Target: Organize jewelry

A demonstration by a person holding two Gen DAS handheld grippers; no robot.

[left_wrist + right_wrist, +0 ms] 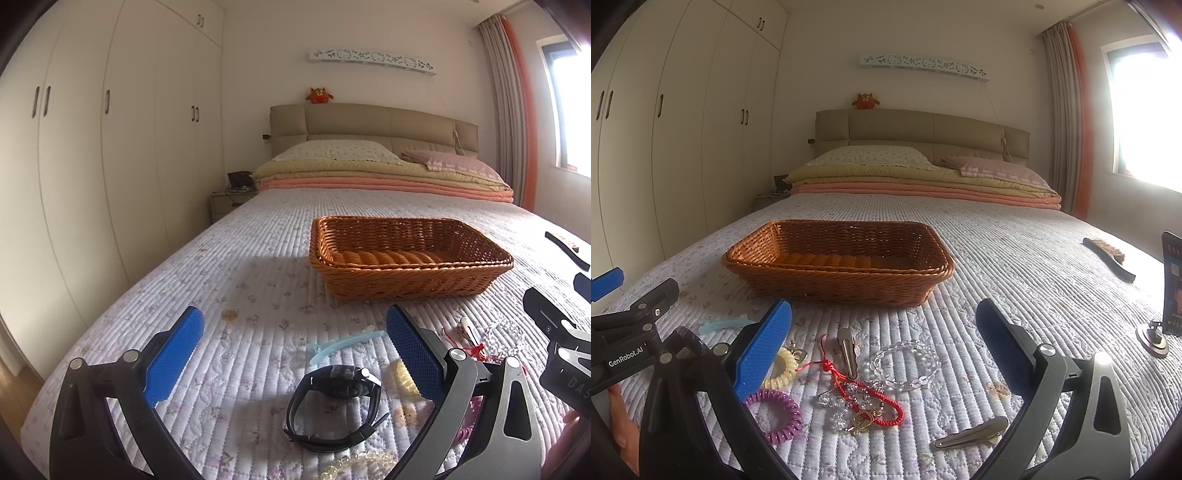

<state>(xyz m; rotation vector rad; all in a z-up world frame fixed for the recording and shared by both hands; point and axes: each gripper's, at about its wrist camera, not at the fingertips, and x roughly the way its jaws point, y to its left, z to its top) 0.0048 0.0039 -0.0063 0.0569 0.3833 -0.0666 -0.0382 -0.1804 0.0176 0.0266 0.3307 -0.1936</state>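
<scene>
Quilted bed (1015,258) with a wicker basket (838,280); left claw (295,343) and right claw (882,332) both spread apart over scattered jewelry.

The left black hand-held gripper with blue ribbed pads (295,332) is held low, its jaws spread wide and holding nothing. The right black hand-held gripper with blue pads (884,325) is beside it, equally wide apart and empty.
</scene>
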